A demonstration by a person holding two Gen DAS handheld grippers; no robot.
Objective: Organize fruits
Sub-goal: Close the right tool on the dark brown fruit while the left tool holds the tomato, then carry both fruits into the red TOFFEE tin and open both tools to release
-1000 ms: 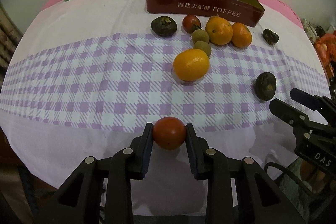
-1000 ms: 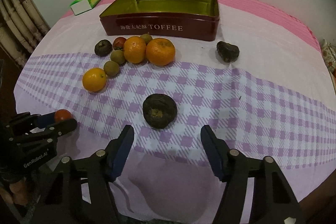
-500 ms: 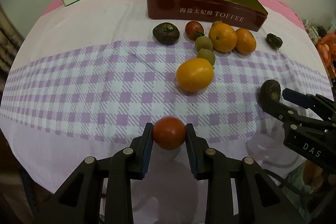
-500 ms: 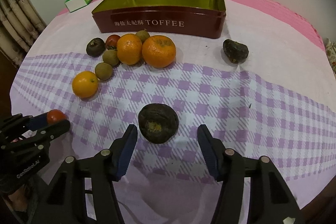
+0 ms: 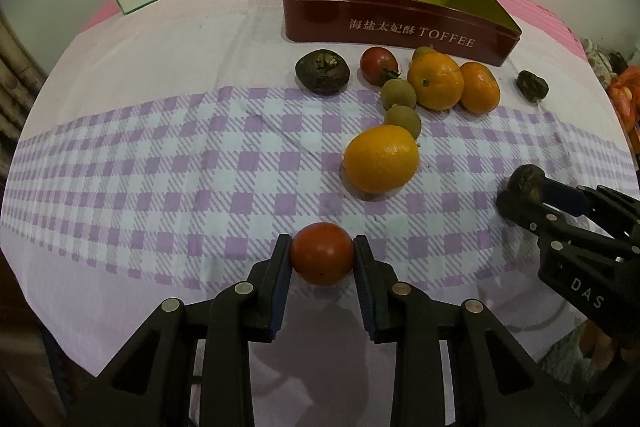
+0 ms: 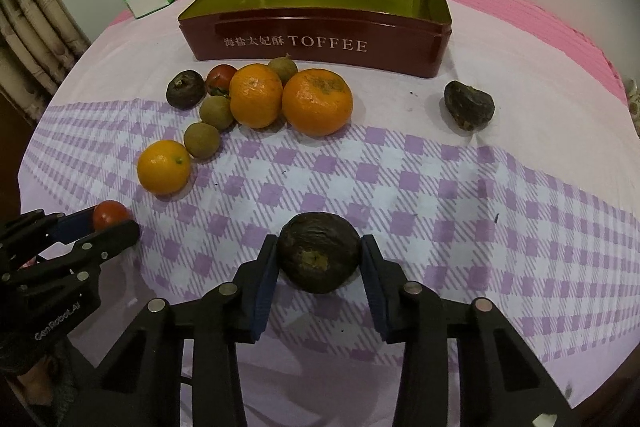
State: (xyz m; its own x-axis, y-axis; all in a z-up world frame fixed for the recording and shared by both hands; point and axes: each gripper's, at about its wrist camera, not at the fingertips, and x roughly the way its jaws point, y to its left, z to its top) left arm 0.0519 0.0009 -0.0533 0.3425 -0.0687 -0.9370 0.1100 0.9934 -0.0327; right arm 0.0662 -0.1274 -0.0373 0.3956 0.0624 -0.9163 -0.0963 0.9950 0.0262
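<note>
On red tin front: "TOFFEE", Chinese characters.

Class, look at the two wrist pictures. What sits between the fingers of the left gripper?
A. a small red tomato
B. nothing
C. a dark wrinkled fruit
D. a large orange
A: the left gripper has its fingers pressed against both sides of a small red tomato.
</note>
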